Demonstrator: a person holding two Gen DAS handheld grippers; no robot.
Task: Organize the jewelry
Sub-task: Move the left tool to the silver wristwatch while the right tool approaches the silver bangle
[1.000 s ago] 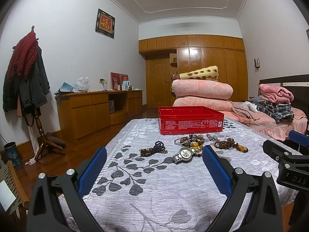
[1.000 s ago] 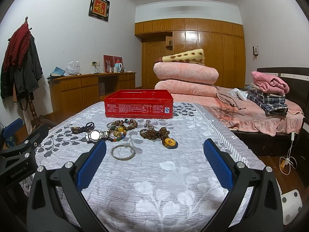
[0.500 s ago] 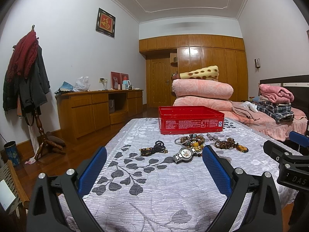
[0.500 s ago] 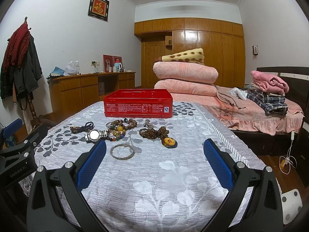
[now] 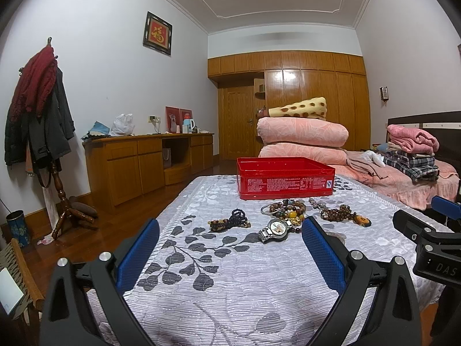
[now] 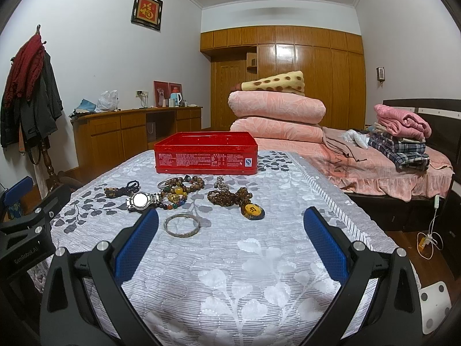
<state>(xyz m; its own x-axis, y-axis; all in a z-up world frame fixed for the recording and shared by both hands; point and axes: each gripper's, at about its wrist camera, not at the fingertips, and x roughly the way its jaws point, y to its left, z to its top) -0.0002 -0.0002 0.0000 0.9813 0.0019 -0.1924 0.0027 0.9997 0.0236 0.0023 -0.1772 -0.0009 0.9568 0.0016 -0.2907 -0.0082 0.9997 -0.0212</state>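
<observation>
A red tin box (image 5: 285,181) (image 6: 206,157) stands open on the grey leaf-patterned cloth. In front of it lie a silver watch (image 5: 275,230) (image 6: 141,200), a dark bead bracelet (image 5: 230,220) (image 6: 122,189), a heap of coloured bead bracelets (image 5: 288,210) (image 6: 180,190), a brown bead necklace with a yellow pendant (image 5: 344,214) (image 6: 234,199), and a silver bangle (image 6: 181,224). My left gripper (image 5: 230,249) is open and empty, short of the watch. My right gripper (image 6: 230,239) is open and empty, with the bangle just inside its left finger.
A bed (image 6: 383,170) with folded quilts and clothes lies to the right. A wooden cabinet (image 5: 144,161) and a coat stand (image 5: 43,132) stand along the left wall. A white scale (image 6: 435,305) and a cable lie on the floor at the right.
The right gripper has edged slightly forward toward the jewelry. The left gripper has barely moved. Both stay open.
</observation>
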